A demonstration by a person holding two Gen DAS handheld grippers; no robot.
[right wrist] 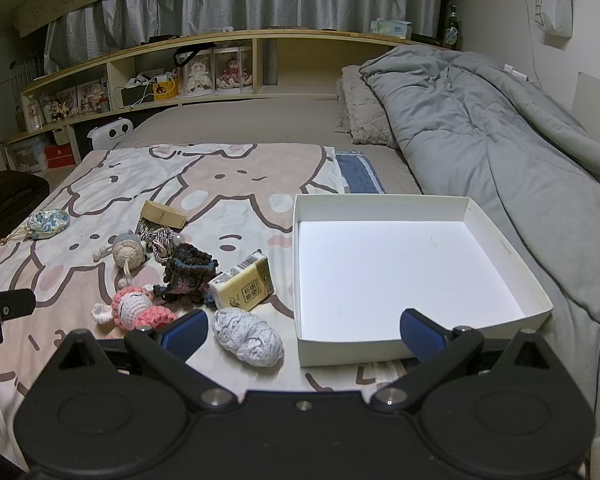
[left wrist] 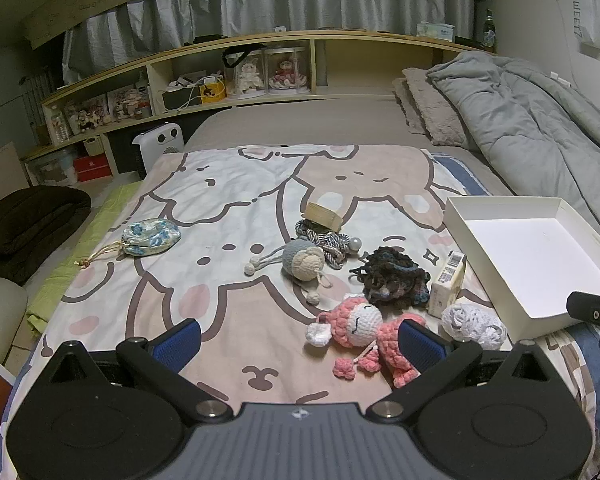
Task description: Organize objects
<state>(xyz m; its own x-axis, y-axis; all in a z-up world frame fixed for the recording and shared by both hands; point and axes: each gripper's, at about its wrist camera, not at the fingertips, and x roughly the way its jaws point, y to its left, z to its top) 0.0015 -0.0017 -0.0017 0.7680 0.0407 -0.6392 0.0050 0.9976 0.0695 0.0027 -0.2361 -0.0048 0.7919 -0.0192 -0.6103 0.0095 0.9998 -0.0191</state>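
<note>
Small items lie on the cartoon blanket (left wrist: 228, 200): a pink crochet doll (left wrist: 360, 328) (right wrist: 136, 308), a grey-blue crochet doll (left wrist: 302, 260) (right wrist: 128, 252), a dark knitted piece (left wrist: 396, 280) (right wrist: 190, 276), a yellow carton (left wrist: 446, 284) (right wrist: 244, 286), a white crochet ball (left wrist: 474, 326) (right wrist: 248, 338), a cord bundle (left wrist: 324, 240), a wooden block (left wrist: 324, 216) (right wrist: 162, 214) and a floral pouch (left wrist: 150, 236) (right wrist: 48, 222). An empty white box (left wrist: 476, 232) (right wrist: 306, 216) stands right of them. My left gripper (left wrist: 300, 340) is open, just before the pink doll. My right gripper (right wrist: 304, 330) is open, at the box's near rim.
A grey duvet (right wrist: 500, 140) and pillows (right wrist: 360, 108) lie along the bed's right side. A wooden shelf (left wrist: 236, 44) with dolls and clutter runs behind the bed. A white heater (left wrist: 160, 148) and a dark cushion (left wrist: 28, 220) stand left of the bed.
</note>
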